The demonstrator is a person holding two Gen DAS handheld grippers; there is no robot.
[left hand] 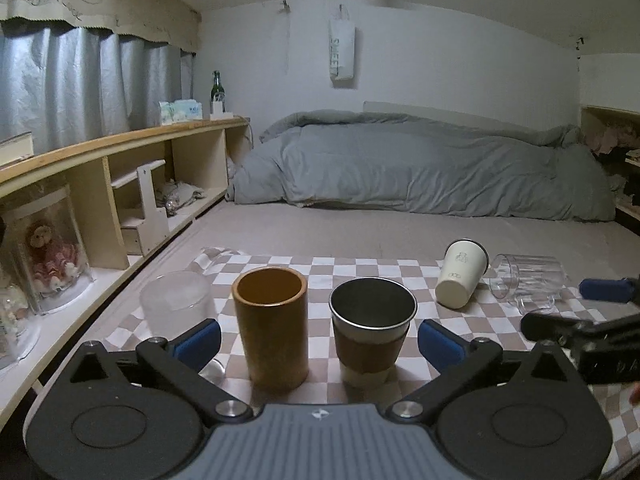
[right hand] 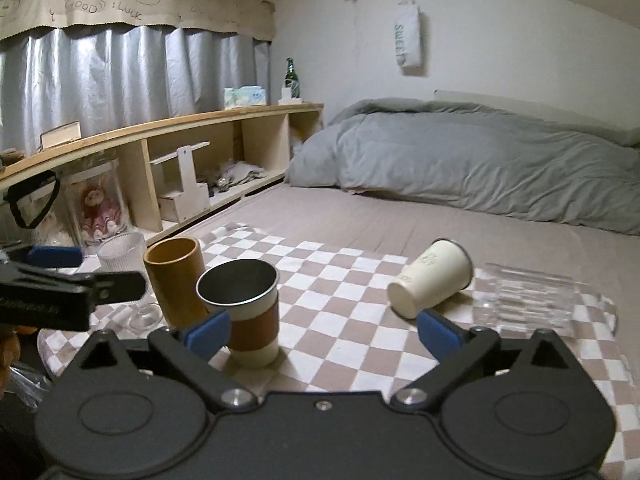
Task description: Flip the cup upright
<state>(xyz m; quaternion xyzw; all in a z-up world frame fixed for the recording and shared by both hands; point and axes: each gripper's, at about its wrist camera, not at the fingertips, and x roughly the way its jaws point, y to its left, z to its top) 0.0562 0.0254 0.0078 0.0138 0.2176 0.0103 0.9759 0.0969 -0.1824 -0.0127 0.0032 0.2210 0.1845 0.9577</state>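
Observation:
A white cup (left hand: 462, 273) lies on its side on the checkered cloth (left hand: 360, 272), base toward me; it also shows in the right wrist view (right hand: 430, 282). A clear ribbed glass (left hand: 528, 278) lies on its side to its right, also seen in the right wrist view (right hand: 528, 300). A brown cylinder cup (left hand: 271, 326) and a steel cup with a brown sleeve (left hand: 372, 332) stand upright. My left gripper (left hand: 320, 344) is open, its jaws either side of those two. My right gripper (right hand: 322, 332) is open, just short of the white cup.
A frosted stemmed glass (left hand: 176, 304) stands upright at the cloth's left edge. A wooden shelf (left hand: 120, 184) with a doll case runs along the left. A grey duvet (left hand: 420, 168) lies at the far end of the bed.

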